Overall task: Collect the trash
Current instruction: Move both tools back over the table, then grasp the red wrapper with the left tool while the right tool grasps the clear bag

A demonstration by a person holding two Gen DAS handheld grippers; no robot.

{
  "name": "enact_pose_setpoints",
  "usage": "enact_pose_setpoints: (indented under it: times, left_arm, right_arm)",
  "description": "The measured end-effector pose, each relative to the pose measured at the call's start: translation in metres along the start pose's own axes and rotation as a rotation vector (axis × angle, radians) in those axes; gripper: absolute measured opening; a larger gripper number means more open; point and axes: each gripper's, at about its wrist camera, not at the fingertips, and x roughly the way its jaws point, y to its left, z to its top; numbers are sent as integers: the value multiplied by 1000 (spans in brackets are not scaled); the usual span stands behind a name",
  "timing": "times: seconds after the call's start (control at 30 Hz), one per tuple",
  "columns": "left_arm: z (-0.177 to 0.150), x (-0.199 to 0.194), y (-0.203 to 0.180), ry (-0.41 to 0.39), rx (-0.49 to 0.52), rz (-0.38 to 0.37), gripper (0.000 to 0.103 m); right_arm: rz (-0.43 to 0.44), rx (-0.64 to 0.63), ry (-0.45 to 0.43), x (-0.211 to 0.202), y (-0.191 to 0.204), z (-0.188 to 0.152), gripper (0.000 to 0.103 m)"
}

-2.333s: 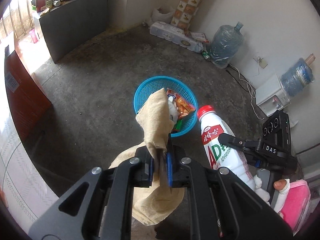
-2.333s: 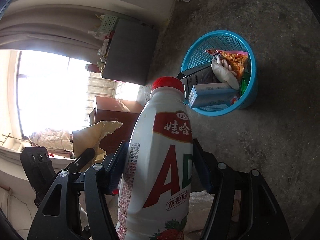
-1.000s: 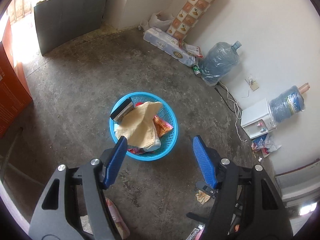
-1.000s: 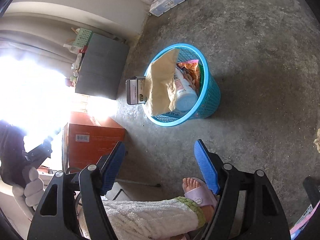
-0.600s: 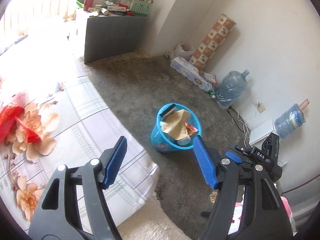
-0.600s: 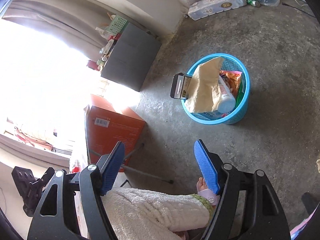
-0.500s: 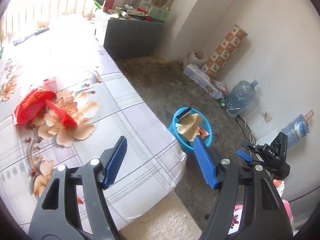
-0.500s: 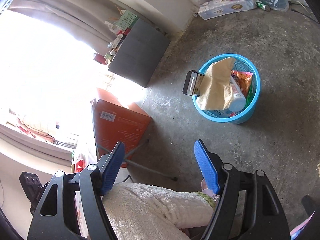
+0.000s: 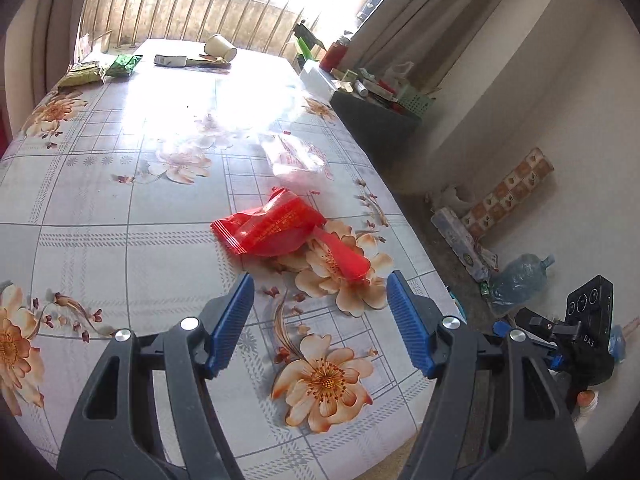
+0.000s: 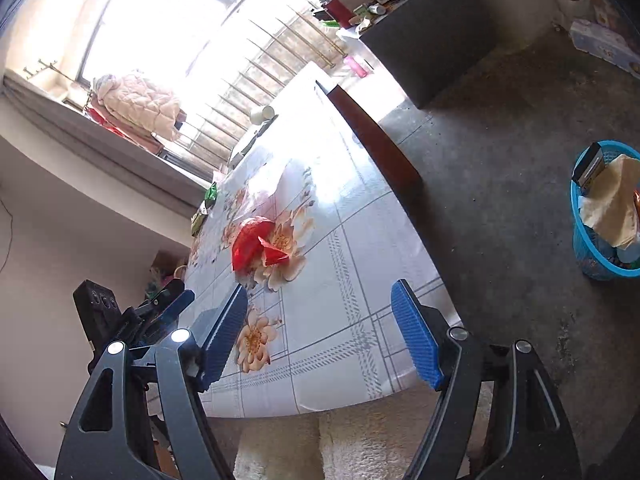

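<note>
A crumpled red wrapper [image 9: 280, 228] lies on the floral tablecloth [image 9: 120, 208], just beyond my left gripper [image 9: 320, 292], which is open and empty above the cloth. A clear plastic bag [image 9: 298, 158] lies further back. In the right wrist view the same red wrapper [image 10: 256, 246] lies ahead and to the left of my right gripper [image 10: 320, 300]. Its jaws are opening and hold nothing. The blue trash basket [image 10: 592, 260] stands on the floor at the right. It holds a tan paper bag [image 10: 612, 204] and a black box [image 10: 590, 168].
At the table's far end lie a tipped paper cup [image 9: 219, 46], green packets [image 9: 124, 65] and a small box [image 9: 170, 60]. A dark cabinet [image 9: 376, 120] stands by the curtain. Water jugs [image 9: 520, 280] and a tissue pack [image 9: 460, 240] line the wall.
The tan bag and the white bottle went from the grippers into the basket. Both views then swung up from the floor and basket to the tabletop. Both grippers are empty.
</note>
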Motion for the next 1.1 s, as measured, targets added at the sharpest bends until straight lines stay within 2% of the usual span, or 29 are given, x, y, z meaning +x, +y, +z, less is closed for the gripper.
enact_pose_setpoints:
  times: [0.23, 0.3, 0.4, 0.43, 0.5, 0.57, 0.63, 0.8, 0.97, 1.1]
  left_arm:
    - [25, 39, -7, 62, 228, 111, 65]
    - [32, 56, -6, 91, 271, 137, 65]
    - [38, 79, -3, 124, 298, 167, 63]
    - [38, 85, -3, 132, 305, 175, 61]
    - [38, 95, -1, 158, 314, 188, 49]
    - [36, 101, 0, 180, 316, 184, 41]
    - [34, 103, 1, 182, 323, 190, 38]
    - [29, 101, 0, 166, 357, 210, 26]
    - [27, 94, 6, 164, 350, 205, 19]
    - [20, 80, 13, 163, 326, 196, 15]
  right_arm:
    - [-14, -108, 102, 66, 67, 44, 73]
    - [-28, -129, 113, 85, 83, 63, 79]
    - [-63, -169, 144, 116, 106, 95, 80]
    - [-76, -184, 152, 127, 113, 105, 80]
    - [-111, -222, 170, 153, 129, 124, 83]
    - [-165, -274, 196, 181, 142, 138, 83]
    - [-210, -309, 222, 207, 153, 149, 83]
    - [-265, -390, 302, 264, 168, 156, 83]
    - [-356, -493, 355, 296, 172, 142, 82]
    - [-387, -525, 372, 299, 166, 125, 62]
